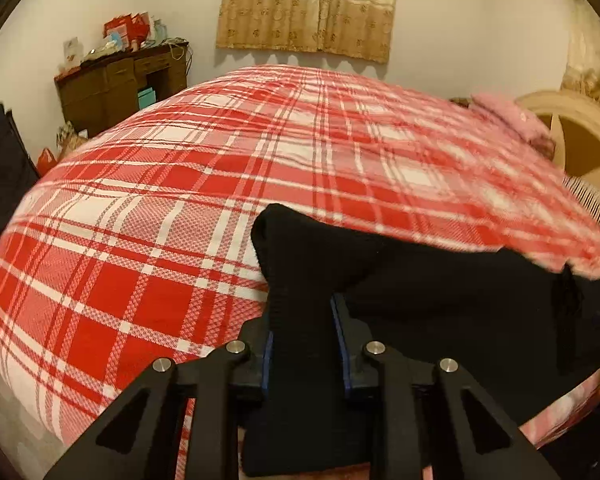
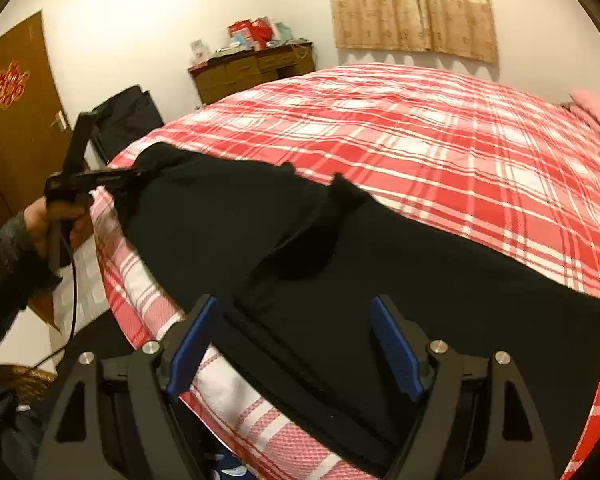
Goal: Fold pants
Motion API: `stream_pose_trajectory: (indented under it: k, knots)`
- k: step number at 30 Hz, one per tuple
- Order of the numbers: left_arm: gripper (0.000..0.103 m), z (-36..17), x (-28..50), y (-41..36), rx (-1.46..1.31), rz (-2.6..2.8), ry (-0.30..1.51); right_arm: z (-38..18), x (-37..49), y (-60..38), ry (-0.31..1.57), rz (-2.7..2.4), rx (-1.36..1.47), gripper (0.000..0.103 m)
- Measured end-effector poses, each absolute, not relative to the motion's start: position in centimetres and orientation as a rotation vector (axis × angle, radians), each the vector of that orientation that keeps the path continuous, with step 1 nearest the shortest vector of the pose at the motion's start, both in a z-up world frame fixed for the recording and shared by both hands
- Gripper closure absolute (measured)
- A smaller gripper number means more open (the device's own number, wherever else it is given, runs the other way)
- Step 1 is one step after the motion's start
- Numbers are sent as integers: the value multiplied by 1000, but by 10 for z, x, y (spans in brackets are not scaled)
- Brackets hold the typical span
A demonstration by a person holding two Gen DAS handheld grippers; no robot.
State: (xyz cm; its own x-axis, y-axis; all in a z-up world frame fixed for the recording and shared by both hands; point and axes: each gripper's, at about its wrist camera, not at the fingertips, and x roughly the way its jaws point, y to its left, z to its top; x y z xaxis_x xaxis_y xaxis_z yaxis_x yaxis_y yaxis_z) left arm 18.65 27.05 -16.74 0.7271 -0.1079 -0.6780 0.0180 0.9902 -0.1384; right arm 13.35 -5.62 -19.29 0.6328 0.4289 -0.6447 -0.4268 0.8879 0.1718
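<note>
Black pants (image 2: 380, 264) lie lengthwise along the near edge of a bed covered in a red and white plaid sheet (image 2: 440, 136). One end of the pants (image 1: 312, 248) rises in a bunched fold between the blue pads of my left gripper (image 1: 304, 320), which is shut on it. In the right wrist view a hand (image 2: 40, 220) holds that left gripper (image 2: 134, 176) at the pants' far left end. My right gripper (image 2: 296, 304) stands open just above the pants near the bed's edge. Its blue pads (image 2: 396, 344) are wide apart and clear of the cloth.
A wooden desk (image 2: 252, 68) with boxes on top stands against the far wall by a curtained window (image 2: 412, 4). A black suitcase (image 2: 128, 120) and a brown door (image 2: 16, 120) are left of the bed. A pink pillow (image 1: 512, 116) and a cream headboard (image 1: 588, 136) are at the right.
</note>
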Motion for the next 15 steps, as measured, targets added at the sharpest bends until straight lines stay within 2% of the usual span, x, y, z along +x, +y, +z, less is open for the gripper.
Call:
stream_pose_trajectory:
  k: [8, 15]
  knots:
    - [81, -124, 165, 249, -255, -198, 665, -184, 134, -72, 724, 441, 37, 22]
    - [81, -70, 150, 179, -239, -364, 576, -165, 129, -102, 707, 346, 75, 22]
